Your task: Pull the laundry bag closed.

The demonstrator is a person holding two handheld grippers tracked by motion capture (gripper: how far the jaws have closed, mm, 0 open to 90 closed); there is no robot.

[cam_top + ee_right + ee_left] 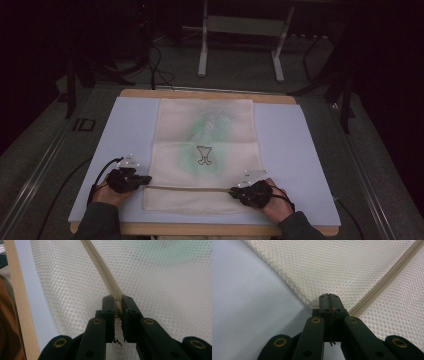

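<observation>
Both grippers' fingers (323, 302) (108, 306) pinched onto the mesh bag's (205, 150) zipper (102, 271).

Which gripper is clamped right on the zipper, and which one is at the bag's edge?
The right gripper pinches the zipper itself. The left gripper holds the mesh bag at its edge, beside the zipper's end.

A cream mesh bag (202, 150) is laid flat on the table (120, 135), its zipper (192, 188) stretched near the front edge.
</observation>
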